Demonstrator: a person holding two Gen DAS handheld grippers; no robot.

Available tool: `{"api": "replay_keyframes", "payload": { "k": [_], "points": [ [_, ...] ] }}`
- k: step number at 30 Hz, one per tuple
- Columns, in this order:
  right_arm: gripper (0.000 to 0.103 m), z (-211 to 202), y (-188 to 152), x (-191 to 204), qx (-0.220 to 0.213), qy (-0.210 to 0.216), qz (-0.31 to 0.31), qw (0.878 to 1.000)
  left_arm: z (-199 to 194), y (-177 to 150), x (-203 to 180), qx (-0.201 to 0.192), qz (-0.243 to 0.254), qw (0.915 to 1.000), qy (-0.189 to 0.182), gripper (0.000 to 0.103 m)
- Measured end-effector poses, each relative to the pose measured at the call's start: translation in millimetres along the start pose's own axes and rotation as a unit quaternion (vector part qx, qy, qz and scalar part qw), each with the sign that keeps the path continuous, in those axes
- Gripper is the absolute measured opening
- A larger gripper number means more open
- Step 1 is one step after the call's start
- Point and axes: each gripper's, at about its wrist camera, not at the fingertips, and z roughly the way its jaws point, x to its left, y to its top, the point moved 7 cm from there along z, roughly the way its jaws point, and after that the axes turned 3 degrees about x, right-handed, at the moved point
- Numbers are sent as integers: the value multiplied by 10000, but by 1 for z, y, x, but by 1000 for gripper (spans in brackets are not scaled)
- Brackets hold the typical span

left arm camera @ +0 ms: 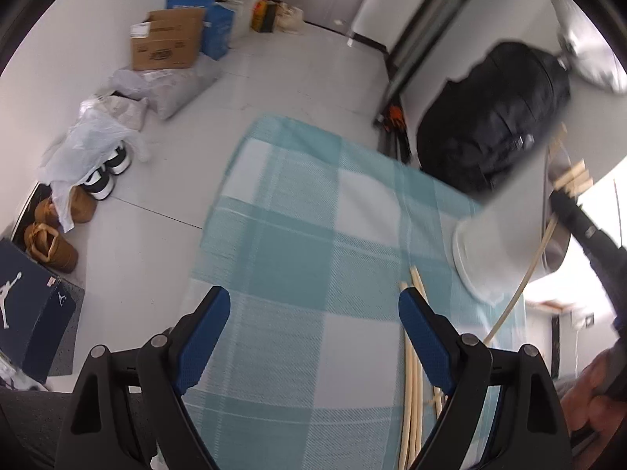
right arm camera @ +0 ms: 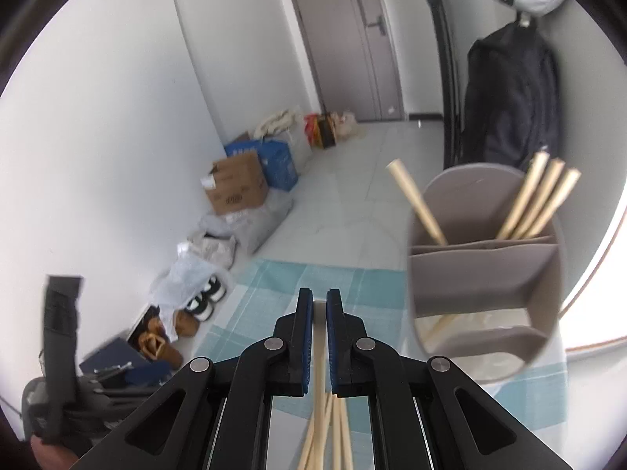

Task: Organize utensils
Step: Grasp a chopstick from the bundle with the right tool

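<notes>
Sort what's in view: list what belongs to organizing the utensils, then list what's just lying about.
Belongs to the job:
- utensil holder, grey, with dividers
- chopsticks in the holder
- chopstick clamped in the right tongs
- loose chopsticks on the checked cloth
- left tongs, open

Lying about:
- cardboard box
- shoes
- black bag
- plastic bags

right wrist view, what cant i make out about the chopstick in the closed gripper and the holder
- Right gripper: closed on one chopstick; its front tip is hidden between the blue pads.
- Loose chopsticks: count unclear, the gripper body covers them.
- Holder: motion blur hides what lies in its lower compartments.
- Left wrist view: the holder is smeared and partly hidden.
</notes>
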Motion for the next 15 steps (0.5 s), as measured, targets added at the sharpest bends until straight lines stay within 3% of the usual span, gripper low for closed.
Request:
{"api": "replay_keyframes", "payload": {
  "k": [9,15],
  "points": [
    [6,-47,-15,-14,-557,164,-17,9983,25,-37,-48,547,1046,9924,348,85],
    [6,-65,-16,-34,-762,250,276,9964,30,-48,-49,606,1349,9846,930,85]
  ]
}}
